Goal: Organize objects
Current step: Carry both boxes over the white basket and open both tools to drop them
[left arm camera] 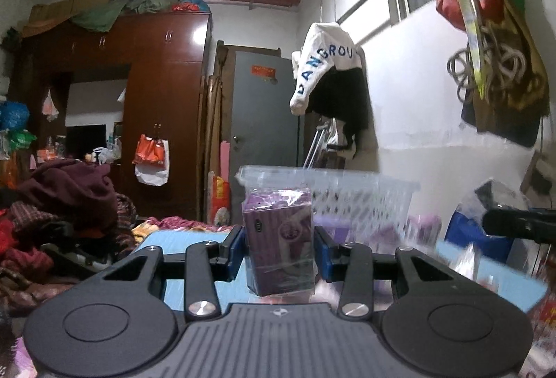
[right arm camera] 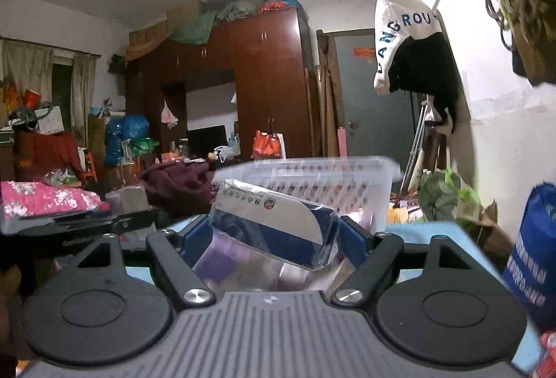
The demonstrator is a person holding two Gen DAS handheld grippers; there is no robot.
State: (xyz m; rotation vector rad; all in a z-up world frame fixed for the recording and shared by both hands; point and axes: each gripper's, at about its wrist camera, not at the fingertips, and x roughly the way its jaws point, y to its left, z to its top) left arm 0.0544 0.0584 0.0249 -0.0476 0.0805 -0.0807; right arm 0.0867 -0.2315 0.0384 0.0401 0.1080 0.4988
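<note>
My left gripper (left arm camera: 279, 247) is shut on a purple packet in clear wrap (left arm camera: 278, 239) and holds it upright above a light blue surface (left arm camera: 180, 287). A clear plastic basket (left arm camera: 365, 200) stands just behind it. My right gripper (right arm camera: 274, 239) is shut on a blue and white packet in clear wrap (right arm camera: 278, 225), tilted down to the right. The same basket (right arm camera: 330, 183) stands right behind that packet. Purple packets (right arm camera: 222, 259) lie blurred below the held one.
A blue bag (right arm camera: 535, 259) stands at the right, by the white wall. A heap of dark red clothes (left arm camera: 69, 190) lies to the left. A brown wardrobe (left arm camera: 163, 93) and a grey door (left arm camera: 264, 120) stand at the back. The other gripper (left arm camera: 521, 221) pokes in from the right.
</note>
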